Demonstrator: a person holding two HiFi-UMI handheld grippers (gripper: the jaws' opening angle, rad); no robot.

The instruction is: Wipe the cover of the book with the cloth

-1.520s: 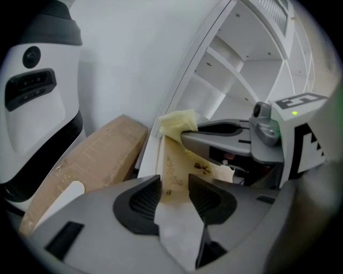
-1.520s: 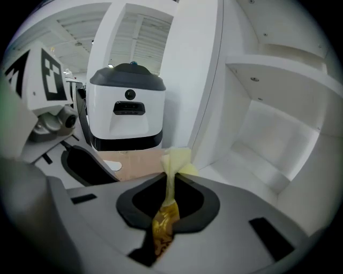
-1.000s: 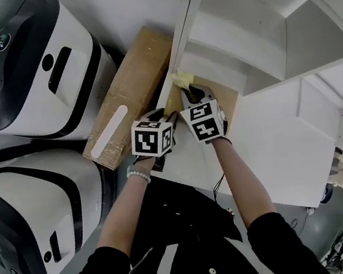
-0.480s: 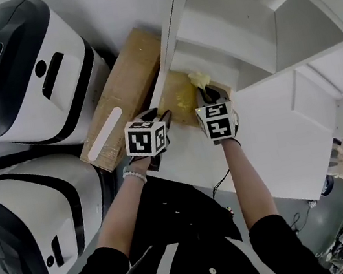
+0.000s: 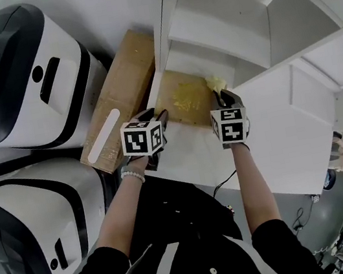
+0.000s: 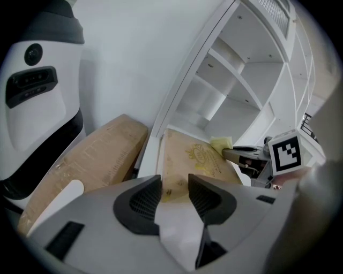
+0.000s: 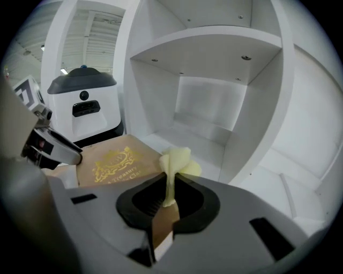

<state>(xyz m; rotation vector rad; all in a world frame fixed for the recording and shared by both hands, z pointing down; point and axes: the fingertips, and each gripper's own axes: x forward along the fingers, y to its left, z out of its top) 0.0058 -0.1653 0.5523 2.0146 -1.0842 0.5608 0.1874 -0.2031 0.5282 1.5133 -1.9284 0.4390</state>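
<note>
Item 1: book (image 5: 185, 101), brown, gilt cover up, flat on the white shelf (image 5: 187, 153).
Item 2: cloth (image 5: 215, 83), yellow, pinched in my right gripper (image 5: 227, 97) jaws at the book's right edge.
Item 3: my left gripper (image 5: 155, 116), jaws spread and empty, by the near corner.
Method: press the cloth flat and sweep evenly.
Views: only the right gripper view shows the pinch; only the head view shows the whole cover.
</note>
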